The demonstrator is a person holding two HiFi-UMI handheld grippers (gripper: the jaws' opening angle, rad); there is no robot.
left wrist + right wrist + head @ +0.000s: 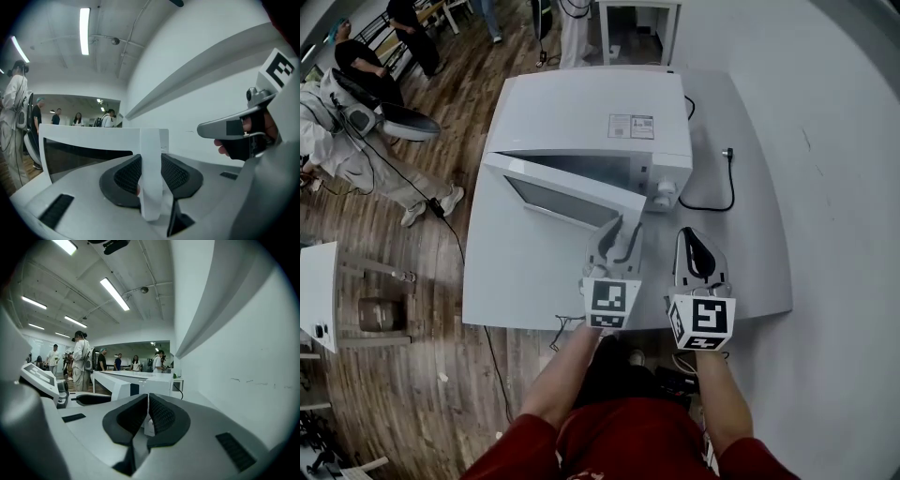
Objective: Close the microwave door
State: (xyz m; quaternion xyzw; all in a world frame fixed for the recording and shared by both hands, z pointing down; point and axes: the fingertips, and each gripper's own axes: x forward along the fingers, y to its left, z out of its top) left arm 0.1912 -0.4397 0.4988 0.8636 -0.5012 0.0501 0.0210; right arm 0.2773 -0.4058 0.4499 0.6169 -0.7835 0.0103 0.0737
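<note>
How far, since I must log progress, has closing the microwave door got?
Done: the left claw grips the microwave door at its free edge. In hand: the door stands partly open, angled out from the microwave. Left: swinging it flush against the front. The right claw is shut and empty, beside the left.

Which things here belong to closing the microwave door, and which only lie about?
For the job: microwave, its door, left gripper shut on the door's edge.
Lying about: power cord with plug, right gripper, shut and empty.
</note>
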